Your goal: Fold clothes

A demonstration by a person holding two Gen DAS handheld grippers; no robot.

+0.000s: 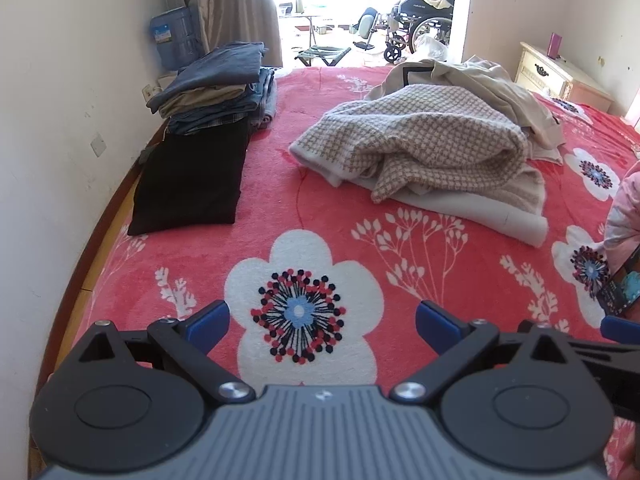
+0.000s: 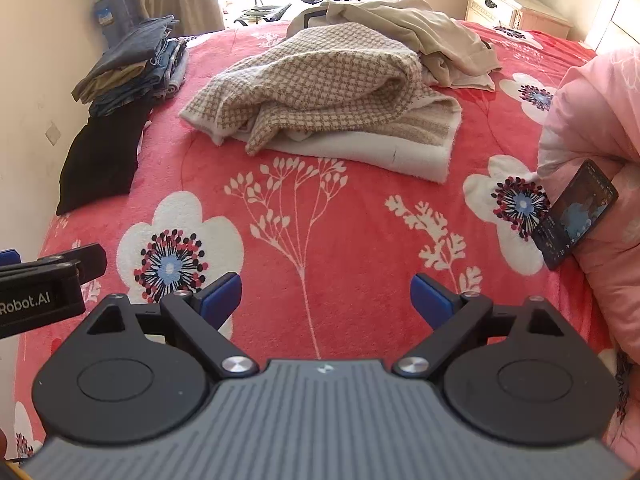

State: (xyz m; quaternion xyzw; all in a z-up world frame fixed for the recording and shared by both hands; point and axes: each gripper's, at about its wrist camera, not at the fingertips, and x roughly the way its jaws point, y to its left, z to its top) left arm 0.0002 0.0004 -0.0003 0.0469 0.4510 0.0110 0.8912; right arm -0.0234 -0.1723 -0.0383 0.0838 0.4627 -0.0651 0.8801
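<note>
Both jaws stand wide open and empty: the left gripper (image 1: 322, 318) and right gripper (image 2: 326, 294) hang side by side above the near part of the bedspread (image 2: 360, 240), red with white flowers, each pair of blue pads (image 1: 210, 320) well apart. At the near right, a phone (image 2: 576, 216) leans against a pink quilt (image 2: 592, 120). Mid-bed, right of centre, a checked knit (image 2: 320, 80) lies rumpled on a flat white cloth (image 2: 360, 152), unfolded. Touching it behind, a beige garment (image 2: 432, 36) lies in a heap. Along the left edge, by the wall, a black folded piece (image 1: 192, 184) lies flat; just beyond it stands a stack (image 1: 216, 84) of folded clothes. Farther off: a water jug (image 1: 174, 36), a curtain (image 1: 236, 4), a wheelchair (image 1: 420, 20) in the bright doorway, and a cabinet (image 1: 556, 72) at the far right.
</note>
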